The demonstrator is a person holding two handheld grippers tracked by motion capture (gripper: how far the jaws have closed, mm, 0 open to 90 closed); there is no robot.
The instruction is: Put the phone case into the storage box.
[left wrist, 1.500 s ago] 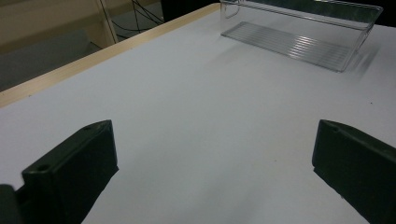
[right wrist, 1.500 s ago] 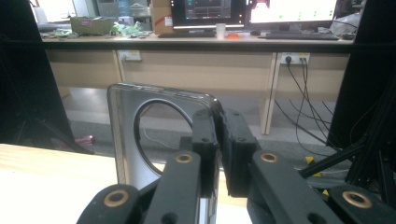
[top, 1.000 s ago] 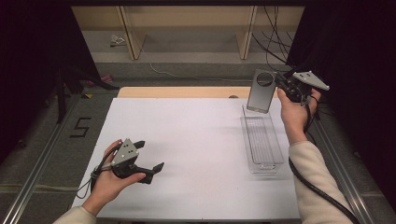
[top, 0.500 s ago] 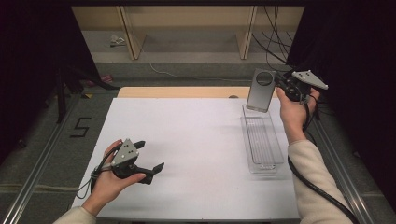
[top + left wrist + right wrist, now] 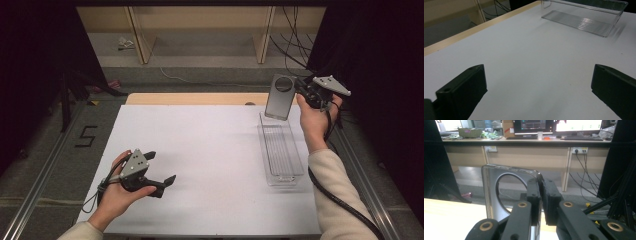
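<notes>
Nothing moved: right gripper [image 5: 299, 94] fingers clamp what looks like a phone [image 5: 279, 97]; left gripper [image 5: 159, 170] fingers spread.

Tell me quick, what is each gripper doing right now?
Left gripper: open, holding nothing, low over the white table.
Right gripper: shut on the phone case, held upright above the far end of the clear tray.

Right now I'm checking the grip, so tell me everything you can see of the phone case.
The phone case is a thin grey rectangular shell with rounded corners and a large round cutout near its top. It looks like glossy plastic or metal. It stands upright in the air, above the far end of the clear tray, not touching it. The right tool is shut on its edge, one jaw on each face.
</notes>
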